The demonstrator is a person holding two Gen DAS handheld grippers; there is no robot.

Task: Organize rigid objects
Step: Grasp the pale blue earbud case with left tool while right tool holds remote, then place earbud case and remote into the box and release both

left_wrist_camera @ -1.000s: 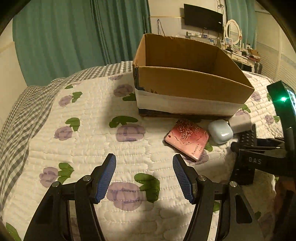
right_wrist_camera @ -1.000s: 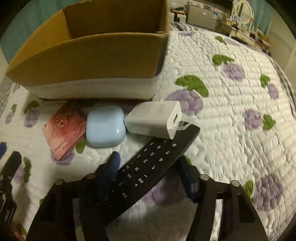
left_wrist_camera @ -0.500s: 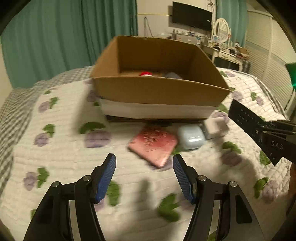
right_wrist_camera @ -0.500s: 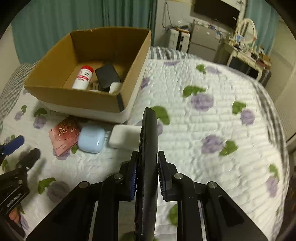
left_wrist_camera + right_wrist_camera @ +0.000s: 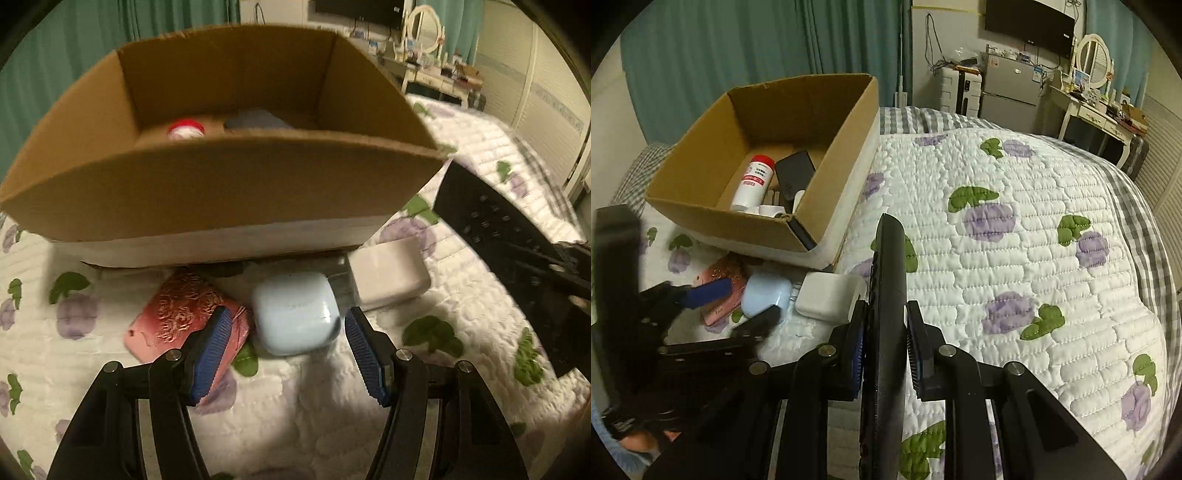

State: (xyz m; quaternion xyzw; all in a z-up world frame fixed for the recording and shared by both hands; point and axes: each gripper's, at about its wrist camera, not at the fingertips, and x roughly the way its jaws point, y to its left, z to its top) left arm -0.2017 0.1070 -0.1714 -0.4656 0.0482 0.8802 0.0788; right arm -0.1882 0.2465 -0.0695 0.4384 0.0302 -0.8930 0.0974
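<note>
My right gripper (image 5: pixel 884 338) is shut on a black remote control (image 5: pixel 886 280), held edge-up above the quilt; the same remote (image 5: pixel 495 229) shows at the right of the left wrist view. My left gripper (image 5: pixel 288 343) stands open, its blue pads either side of a pale blue earbud case (image 5: pixel 295 312) without touching it. The earbud case (image 5: pixel 762 297) lies between a pink patterned card box (image 5: pixel 177 314) and a white charger block (image 5: pixel 388 273). Behind them sits an open cardboard box (image 5: pixel 221 184) holding a red-capped white bottle (image 5: pixel 753 181) and a dark phone-like slab (image 5: pixel 794 173).
Everything rests on a bed with a white quilt (image 5: pixel 1015 258) printed with purple flowers. Green curtains (image 5: pixel 720 55) hang behind the box. A dresser with a round mirror (image 5: pixel 1093 55) and a wall screen stand at the far right.
My right gripper closed on the remote and lifted it off the quilt. My left gripper moved in toward the earbud case, which now lies between its open fingers.
</note>
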